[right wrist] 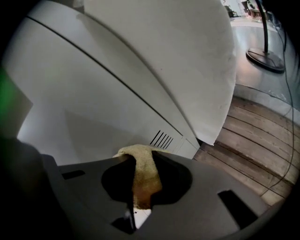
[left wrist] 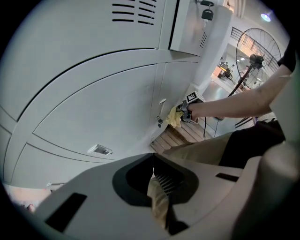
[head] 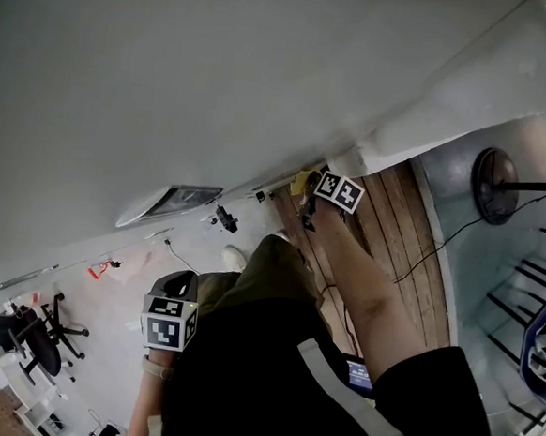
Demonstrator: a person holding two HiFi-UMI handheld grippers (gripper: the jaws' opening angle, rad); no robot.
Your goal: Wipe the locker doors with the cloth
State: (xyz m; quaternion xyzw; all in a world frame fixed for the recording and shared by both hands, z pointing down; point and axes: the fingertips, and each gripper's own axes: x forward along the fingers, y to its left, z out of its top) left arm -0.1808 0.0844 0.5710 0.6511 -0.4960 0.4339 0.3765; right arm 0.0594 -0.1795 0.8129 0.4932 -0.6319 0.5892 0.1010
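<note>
Right gripper clamped on yellow cloth at lower centre of its view, cloth against grey locker door just below vent slots, wooden floor at right, left gripper closed on nothing, lower left in head view

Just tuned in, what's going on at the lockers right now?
The person is working low on the lockers. The right gripper is shut on a yellow cloth and holds it at the bottom of a grey locker door, near the vent slots just above the wooden floor. The left gripper has its jaws together with nothing in them and hangs by the person's leg, away from the door.
</note>
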